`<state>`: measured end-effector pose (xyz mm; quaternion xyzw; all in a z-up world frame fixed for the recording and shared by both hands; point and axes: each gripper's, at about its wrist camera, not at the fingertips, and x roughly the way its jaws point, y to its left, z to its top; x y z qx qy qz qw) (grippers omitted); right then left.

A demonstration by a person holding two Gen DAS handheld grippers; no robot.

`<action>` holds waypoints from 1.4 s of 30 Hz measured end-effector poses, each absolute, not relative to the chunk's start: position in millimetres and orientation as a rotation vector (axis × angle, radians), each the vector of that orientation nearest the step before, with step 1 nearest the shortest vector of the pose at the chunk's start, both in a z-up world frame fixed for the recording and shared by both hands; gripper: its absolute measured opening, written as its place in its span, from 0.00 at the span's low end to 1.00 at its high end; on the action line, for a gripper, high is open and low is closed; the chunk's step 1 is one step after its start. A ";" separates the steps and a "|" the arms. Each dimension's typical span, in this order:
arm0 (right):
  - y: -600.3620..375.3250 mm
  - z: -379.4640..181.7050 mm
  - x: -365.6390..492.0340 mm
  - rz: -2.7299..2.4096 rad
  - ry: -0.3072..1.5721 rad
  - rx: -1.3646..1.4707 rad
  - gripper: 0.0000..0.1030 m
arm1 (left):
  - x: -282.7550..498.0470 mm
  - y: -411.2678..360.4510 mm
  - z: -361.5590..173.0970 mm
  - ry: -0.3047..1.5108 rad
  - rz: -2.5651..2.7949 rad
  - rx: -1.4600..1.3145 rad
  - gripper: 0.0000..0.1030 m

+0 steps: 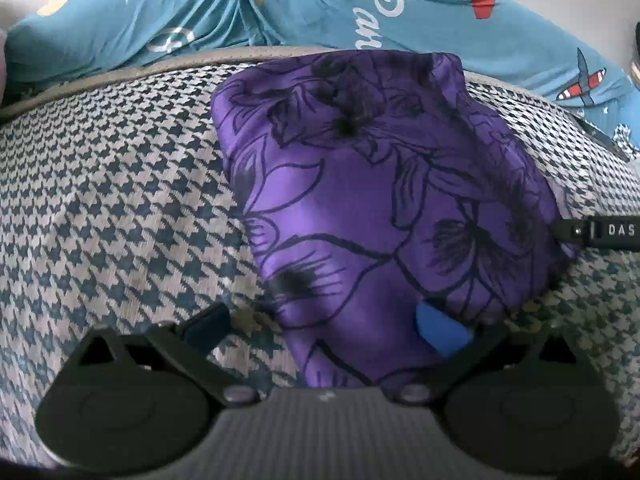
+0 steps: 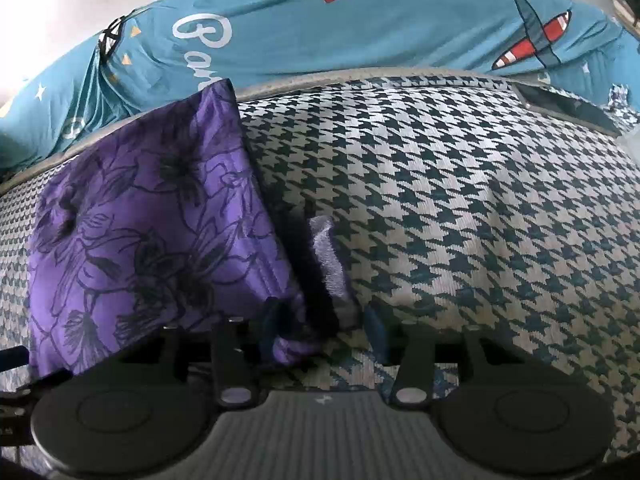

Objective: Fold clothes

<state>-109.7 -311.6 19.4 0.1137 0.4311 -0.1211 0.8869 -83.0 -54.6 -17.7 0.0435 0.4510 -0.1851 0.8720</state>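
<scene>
A: Left wrist view: the houndstooth mat point(image 1: 120, 200) carries the folded purple floral garment point(image 1: 380, 208), satiny, roughly rectangular. The left hand-held gripper point(image 1: 324, 328) stands wide around its near corner.

B: The right hand-held gripper point(image 2: 324, 332), partly open, straddles a lilac corner point(image 2: 332, 264). Likely finishing the fold; next, tuck that.

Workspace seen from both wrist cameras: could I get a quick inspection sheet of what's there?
Surface: houndstooth cover, garment lying on it.
Job's things: purple flowered garment, folded.
Clutter: dark flat object at the far edge, unclear what.
Grippers: left gripper open, garment's near end between its fingers; right gripper open at the garment's corner.
Cables: nothing seen.
Surroundings: teal printed sheet behind.
</scene>
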 end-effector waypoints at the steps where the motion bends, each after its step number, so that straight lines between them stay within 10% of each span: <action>1: -311.9 18.8 -109.6 -0.256 0.898 0.238 0.45 | -83.0 -54.6 -18.5 0.939 -0.387 0.091 1.00; 42: -332.0 39.6 -135.8 -0.194 0.798 0.497 0.64 | -49.4 -8.1 9.9 0.975 -0.416 -0.039 1.00</action>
